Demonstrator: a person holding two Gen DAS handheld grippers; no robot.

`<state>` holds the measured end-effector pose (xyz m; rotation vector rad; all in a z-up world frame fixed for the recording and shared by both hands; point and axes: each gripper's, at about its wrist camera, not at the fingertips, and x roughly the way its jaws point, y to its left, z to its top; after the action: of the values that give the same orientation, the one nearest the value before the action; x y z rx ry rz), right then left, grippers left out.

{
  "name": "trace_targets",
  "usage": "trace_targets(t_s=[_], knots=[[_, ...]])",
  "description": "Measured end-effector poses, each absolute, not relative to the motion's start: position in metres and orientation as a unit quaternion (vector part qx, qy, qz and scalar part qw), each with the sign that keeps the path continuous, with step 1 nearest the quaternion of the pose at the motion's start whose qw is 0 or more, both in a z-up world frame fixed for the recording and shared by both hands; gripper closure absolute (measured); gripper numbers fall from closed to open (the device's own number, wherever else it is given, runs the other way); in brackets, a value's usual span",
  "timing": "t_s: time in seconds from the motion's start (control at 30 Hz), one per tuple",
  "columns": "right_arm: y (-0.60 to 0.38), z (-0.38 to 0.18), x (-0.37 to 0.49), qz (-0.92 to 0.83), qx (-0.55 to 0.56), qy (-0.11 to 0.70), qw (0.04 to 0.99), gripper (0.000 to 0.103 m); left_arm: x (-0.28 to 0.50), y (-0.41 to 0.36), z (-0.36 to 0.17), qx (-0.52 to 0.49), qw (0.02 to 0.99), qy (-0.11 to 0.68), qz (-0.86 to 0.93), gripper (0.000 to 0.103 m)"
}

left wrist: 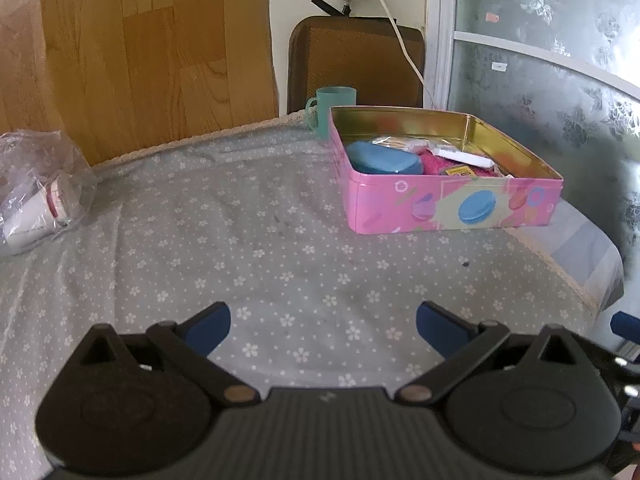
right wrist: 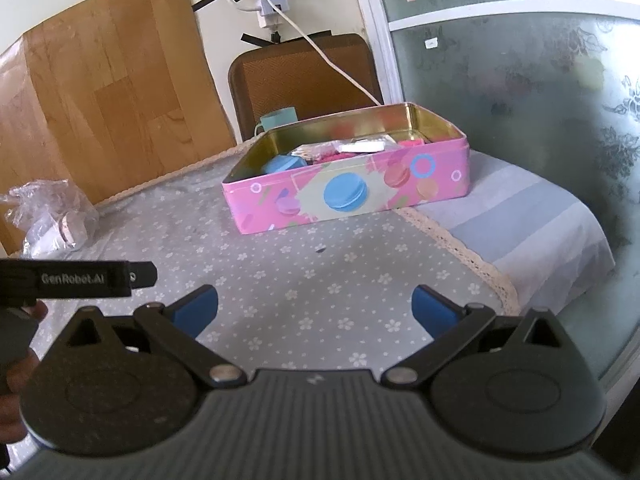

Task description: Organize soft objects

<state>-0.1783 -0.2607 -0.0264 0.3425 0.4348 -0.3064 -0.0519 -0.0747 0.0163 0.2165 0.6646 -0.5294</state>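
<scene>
Left wrist view: my left gripper [left wrist: 323, 326] and right gripper [right wrist: 315, 308] hover with jaws released and empty over the floral counter [left wrist: 240, 248], while the pink tin [left wrist: 452, 204] holding soft items sits near the edge, where a careless nudge could push it off.

The tin box [left wrist: 452, 204] sits on the tabletop [left wrist: 280, 264] toward its far right, with a cup [left wrist: 334, 110] just behind its left corner, a chair back [left wrist: 356, 60] behind both, and a plastic bag [left wrist: 38, 188] well apart at the left edge.
</scene>
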Motion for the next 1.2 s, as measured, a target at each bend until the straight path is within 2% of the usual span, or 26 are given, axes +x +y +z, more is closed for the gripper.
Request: trace_targets(t_s=[1.2], knots=[[-0.2648,-0.0293,-0.1791,-0.157,0.165,0.209,0.951,0.0,-0.0562,-0.0802,0.0129,0.119,0.901,0.317,-0.273,0.0]])
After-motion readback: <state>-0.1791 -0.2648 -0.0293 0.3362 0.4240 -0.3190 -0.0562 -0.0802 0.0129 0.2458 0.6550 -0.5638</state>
